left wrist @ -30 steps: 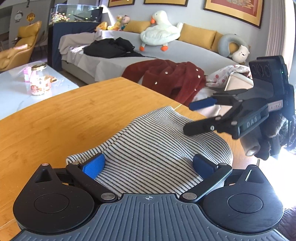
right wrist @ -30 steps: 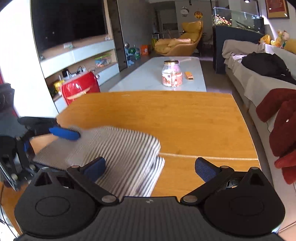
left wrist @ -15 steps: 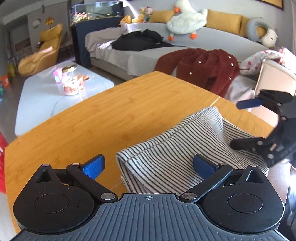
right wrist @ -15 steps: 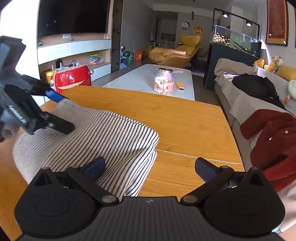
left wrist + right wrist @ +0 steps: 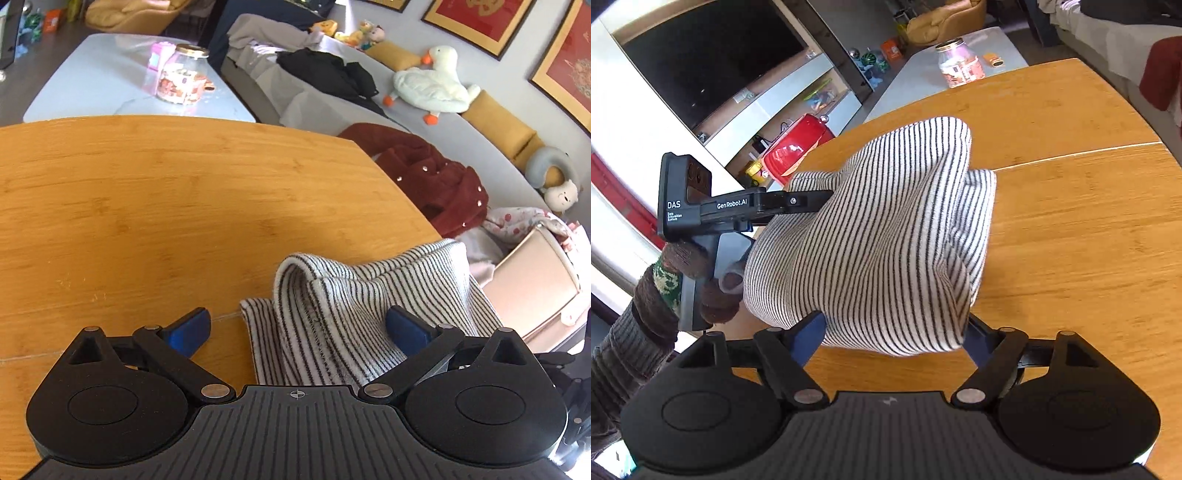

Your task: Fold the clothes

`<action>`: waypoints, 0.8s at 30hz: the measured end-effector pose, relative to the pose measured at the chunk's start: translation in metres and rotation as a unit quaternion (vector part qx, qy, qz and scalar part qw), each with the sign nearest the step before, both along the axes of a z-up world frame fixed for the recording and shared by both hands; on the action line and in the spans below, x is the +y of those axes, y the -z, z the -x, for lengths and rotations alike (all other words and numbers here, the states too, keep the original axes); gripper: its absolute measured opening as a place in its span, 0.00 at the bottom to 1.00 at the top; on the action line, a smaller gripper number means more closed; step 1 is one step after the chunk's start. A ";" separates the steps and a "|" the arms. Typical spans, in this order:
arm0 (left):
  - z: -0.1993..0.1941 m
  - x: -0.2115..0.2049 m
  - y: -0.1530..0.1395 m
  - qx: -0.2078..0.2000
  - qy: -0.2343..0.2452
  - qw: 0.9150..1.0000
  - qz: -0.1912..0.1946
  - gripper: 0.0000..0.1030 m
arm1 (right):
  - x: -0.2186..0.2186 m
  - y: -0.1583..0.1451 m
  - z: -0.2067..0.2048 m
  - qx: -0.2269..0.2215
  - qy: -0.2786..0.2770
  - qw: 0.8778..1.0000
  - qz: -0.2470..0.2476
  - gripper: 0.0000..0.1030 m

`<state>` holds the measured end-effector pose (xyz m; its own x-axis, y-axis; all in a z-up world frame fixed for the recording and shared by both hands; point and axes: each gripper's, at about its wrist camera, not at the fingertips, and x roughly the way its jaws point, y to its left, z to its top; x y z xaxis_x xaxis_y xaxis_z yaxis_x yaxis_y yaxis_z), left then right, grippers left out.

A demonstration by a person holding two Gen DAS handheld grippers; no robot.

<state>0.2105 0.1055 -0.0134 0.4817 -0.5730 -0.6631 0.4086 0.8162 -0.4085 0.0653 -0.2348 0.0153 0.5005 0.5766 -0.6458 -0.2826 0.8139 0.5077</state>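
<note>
Since half a sec ago the striped garment (image 5: 886, 236) has come up off the tabletop (image 5: 147, 206): it lay as a flat folded stack, now it humps high between the two tools, with only its lower layers resting on the wood near the right edge.

In the right wrist view the cloth bulges in a tall mound, one fold drooping to the right. The left tool (image 5: 299, 328) has its blue pads spread wide; the cloth sits between them and against the right pad, not pinched. The right tool (image 5: 894, 332) also stands wide, with the cloth's lower hem draped between its pads (no clamp visible there). So the bundle seems carried more by resting on the tools than by any firm hold.

Judged risk: w/ both tools spread, the loose layers could slip apart and the folds come undone, esp. the drooping right flap. The stack also lies close to the tabletop's edge by the sofa (image 5: 480, 136), so a slide that way could tip it over onto the floor.
</note>
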 end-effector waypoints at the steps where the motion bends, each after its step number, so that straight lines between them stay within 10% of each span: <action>1: 0.002 0.002 0.001 0.003 -0.005 1.000 0.003 1.00 | 0.002 -0.002 -0.006 -0.013 -0.002 1.000 0.008 0.76; 12: 0.051 0.009 -0.012 0.006 -0.008 1.000 0.013 0.94 | 0.020 -0.017 -0.088 -0.133 0.077 0.979 0.134 0.76; 24: 0.084 0.015 -0.066 -0.127 -0.041 0.989 -0.067 0.99 | 0.010 -0.006 -0.058 -0.046 0.061 0.997 -0.012 0.92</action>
<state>0.1270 0.1202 0.0530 0.6841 -0.4399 -0.5818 0.4135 0.8910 -0.1875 0.1235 -0.2247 0.0211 0.6239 0.5227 -0.5810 -0.2288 0.8330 0.5038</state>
